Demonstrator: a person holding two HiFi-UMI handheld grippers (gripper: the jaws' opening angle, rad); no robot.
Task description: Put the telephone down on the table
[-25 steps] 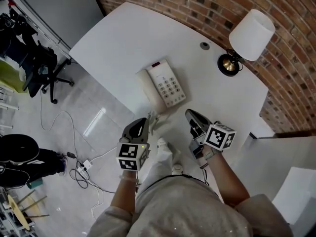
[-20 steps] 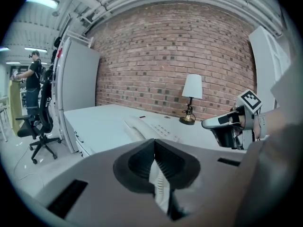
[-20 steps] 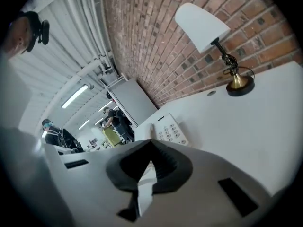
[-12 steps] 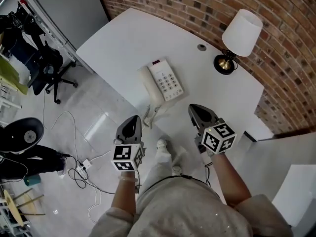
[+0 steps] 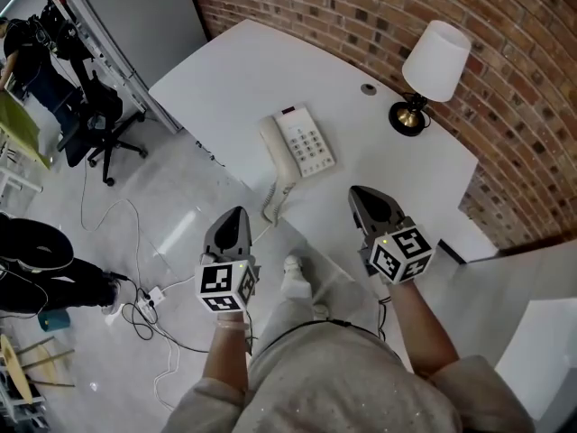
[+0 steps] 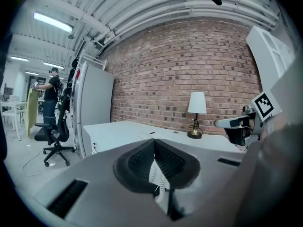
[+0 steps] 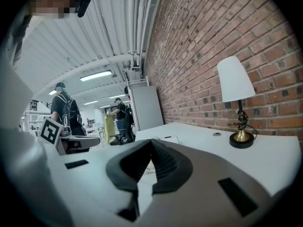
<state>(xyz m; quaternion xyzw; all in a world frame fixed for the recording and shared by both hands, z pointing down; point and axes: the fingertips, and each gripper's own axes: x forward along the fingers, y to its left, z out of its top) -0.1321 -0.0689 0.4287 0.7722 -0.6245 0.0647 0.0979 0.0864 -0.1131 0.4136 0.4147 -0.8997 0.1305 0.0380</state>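
The white telephone [image 5: 304, 144] lies flat on the white table [image 5: 234, 79], near its front edge. Its handset [image 5: 275, 147] rests along the left side of the base. The curly cord [image 5: 273, 204] hangs over the table edge. My left gripper [image 5: 236, 213] is shut and empty, off the table, below and left of the cord. My right gripper [image 5: 359, 191] is shut and empty, over the table's front edge to the right of the telephone. In the left gripper view the shut gripper [image 6: 154, 144] has the cord [image 6: 155, 175] showing behind it. In the right gripper view the gripper [image 7: 151, 144] is also shut.
A lamp [image 5: 431, 66] with a white shade stands at the table's back right by the brick wall [image 5: 505, 106]. A cable hole [image 5: 367, 88] sits left of it. An office chair [image 5: 90, 120] and floor cables [image 5: 149, 305] lie to the left. A white partition [image 5: 532, 314] is at right.
Both grippers have drawn back from the telephone toward the person, the left one away from the hanging cord. Both stayed shut. The telephone has not moved on the table.
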